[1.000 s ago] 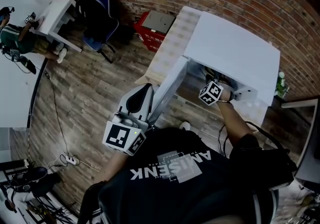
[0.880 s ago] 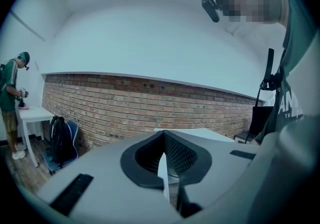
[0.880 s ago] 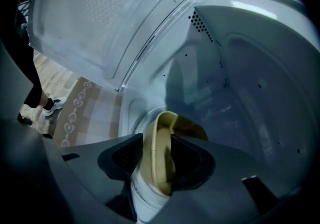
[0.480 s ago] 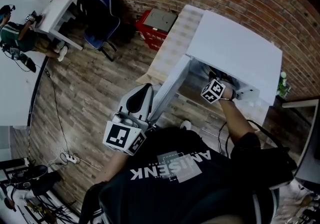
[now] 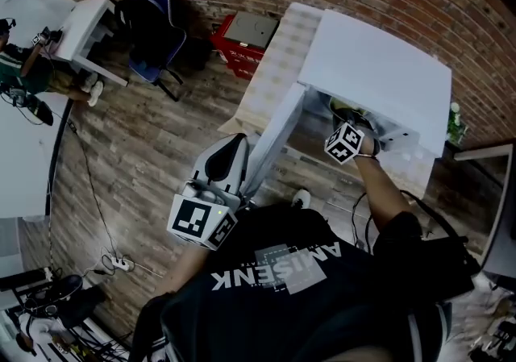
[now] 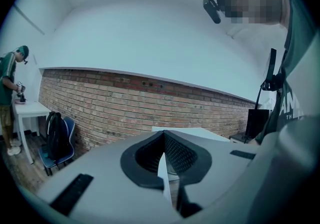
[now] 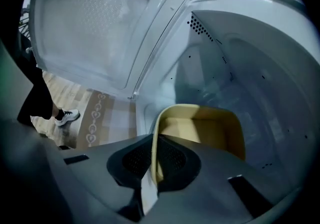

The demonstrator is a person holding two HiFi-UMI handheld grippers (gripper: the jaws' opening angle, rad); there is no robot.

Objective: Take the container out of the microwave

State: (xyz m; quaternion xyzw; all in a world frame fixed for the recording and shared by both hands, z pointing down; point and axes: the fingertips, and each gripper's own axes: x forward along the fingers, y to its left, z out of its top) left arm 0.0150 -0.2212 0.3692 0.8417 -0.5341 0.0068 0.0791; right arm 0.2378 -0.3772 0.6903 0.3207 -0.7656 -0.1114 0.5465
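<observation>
You are at the grasp and the lift-out is yet to come: the microwave [image 5: 379, 70] stands open on the table [image 5: 278, 70], and the yellow container [image 7: 200, 128] sits inside its cavity, low on the floor of it and toward the front. Your right gripper [image 7: 154, 160] has just been closing, and its jaws now pinch the container's near wall, one pad inside the rim and one outside. Your left gripper [image 6: 164, 160] is clamped on the thin white edge of the microwave door [image 5: 278, 139], holding it swung wide. What is left, as I judge it, is to draw the container out through the opening and clear of the door. The right gripper view alone shows you the container and the bite on its wall; the head view shows only that gripper's marker cube at the mouth of the microwave, but it does show how both arms stand relative to door and table.
</observation>
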